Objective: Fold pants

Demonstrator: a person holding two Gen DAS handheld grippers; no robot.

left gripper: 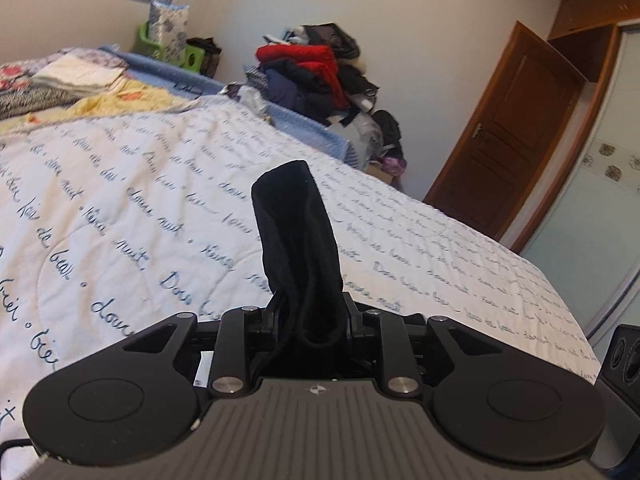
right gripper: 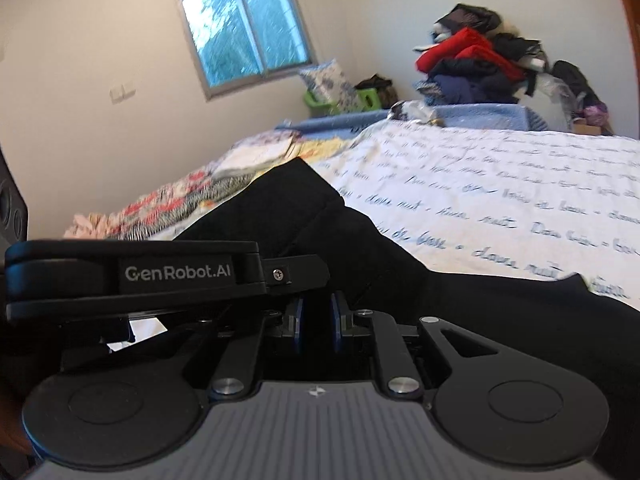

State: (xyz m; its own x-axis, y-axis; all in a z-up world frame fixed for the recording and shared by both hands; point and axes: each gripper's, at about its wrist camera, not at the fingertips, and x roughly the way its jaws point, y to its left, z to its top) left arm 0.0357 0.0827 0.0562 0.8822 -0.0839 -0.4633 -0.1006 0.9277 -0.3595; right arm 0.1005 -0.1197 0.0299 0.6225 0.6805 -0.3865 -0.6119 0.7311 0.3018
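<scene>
Left wrist view: the left hand-held gripper [left gripper: 308,320] is clenched on a bunched strip of the black pants [left gripper: 296,240], which stands up straight ahead of it, above the bed [left gripper: 120,184].

Right wrist view: the right hand-held gripper [right gripper: 316,316] grips the pants [right gripper: 320,216] between nearly closed blue pads [right gripper: 297,318]; the cloth spreads ahead and to its right over the bed [right gripper: 500,184]. The left hand-held gripper [right gripper: 132,276] sits just to its left.

"GenRobot.AI": white lettering on black plastic gripper body [right gripper: 176,273]. Blue cursive script, mostly illegible, on white quilted bedspread [left gripper: 120,200].
</scene>
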